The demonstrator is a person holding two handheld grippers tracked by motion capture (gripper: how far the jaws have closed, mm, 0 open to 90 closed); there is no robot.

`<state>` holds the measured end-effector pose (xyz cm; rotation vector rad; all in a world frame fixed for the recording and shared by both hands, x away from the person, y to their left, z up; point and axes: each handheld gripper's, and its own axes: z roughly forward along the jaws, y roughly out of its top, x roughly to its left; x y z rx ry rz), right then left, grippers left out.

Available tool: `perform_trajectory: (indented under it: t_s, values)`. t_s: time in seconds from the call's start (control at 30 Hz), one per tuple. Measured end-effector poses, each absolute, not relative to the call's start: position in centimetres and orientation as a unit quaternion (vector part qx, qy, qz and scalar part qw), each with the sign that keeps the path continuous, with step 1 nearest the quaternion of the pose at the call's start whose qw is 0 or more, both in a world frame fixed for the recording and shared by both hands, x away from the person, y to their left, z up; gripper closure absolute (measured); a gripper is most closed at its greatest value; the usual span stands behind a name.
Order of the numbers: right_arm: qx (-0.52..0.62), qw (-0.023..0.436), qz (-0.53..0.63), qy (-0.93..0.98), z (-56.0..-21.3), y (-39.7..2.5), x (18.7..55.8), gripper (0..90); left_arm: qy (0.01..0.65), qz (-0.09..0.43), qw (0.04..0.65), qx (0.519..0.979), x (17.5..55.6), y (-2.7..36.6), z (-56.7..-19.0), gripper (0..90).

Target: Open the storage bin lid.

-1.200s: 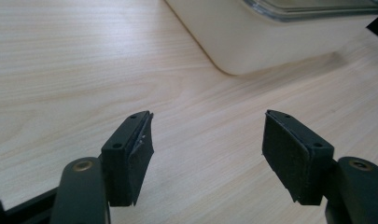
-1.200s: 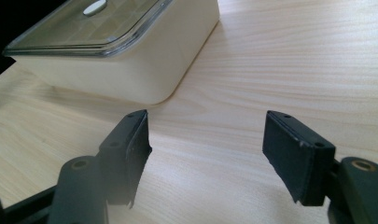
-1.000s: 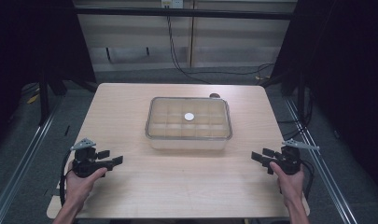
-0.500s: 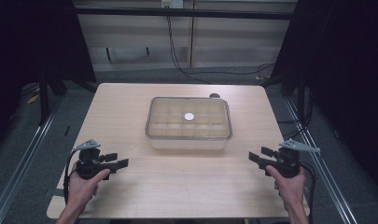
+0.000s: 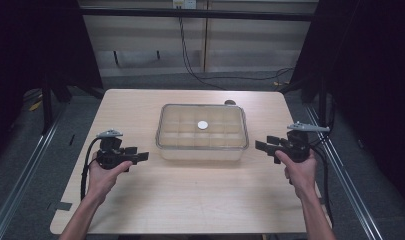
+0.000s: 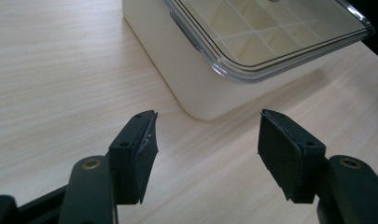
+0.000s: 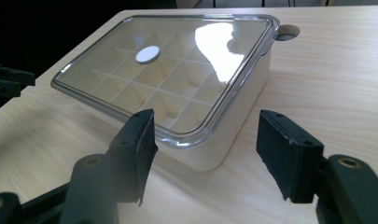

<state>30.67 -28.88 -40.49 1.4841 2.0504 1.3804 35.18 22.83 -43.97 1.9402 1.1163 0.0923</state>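
Note:
A cream compartment box [image 5: 202,147] with a clear lid [image 5: 202,125] sits mid-table; a small white disc [image 5: 203,124] lies on the lid. My left gripper [image 5: 140,155] is open just left of the box's near-left corner [image 6: 210,105], jaws empty in the left gripper view [image 6: 207,154]. My right gripper [image 5: 263,146] stands open off the box's right side, pointing at it. In the right gripper view [image 7: 205,154] the box's near corner [image 7: 210,154] lies beyond the spread jaws, with the lid [image 7: 177,60] and white disc [image 7: 147,54] behind.
The light wooden table [image 5: 200,200] has bare room in front of the box. A round dark cable hole [image 5: 230,102] sits behind the box, also in the right gripper view [image 7: 287,31]. Metal rails run along both table sides; the surroundings are dark.
Both grippers have moved up the table and inward toward the box's two ends. The box and disc have stayed put.

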Motion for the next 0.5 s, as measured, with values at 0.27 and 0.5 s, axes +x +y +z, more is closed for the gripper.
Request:
perform_trajectory:
  t_s: [0.27,0.5]
  values:
    - [0.522,0.092,0.445,0.721,-41.0,-29.1,35.4,39.8,0.45,0.03,0.435,0.779,37.4,21.6,-42.9,37.3]
    - [0.523,0.077,0.423,0.736,-41.0,-28.7,38.6,39.9,0.461,0.023,0.43,0.776,39.4,21.0,-42.3,37.3]
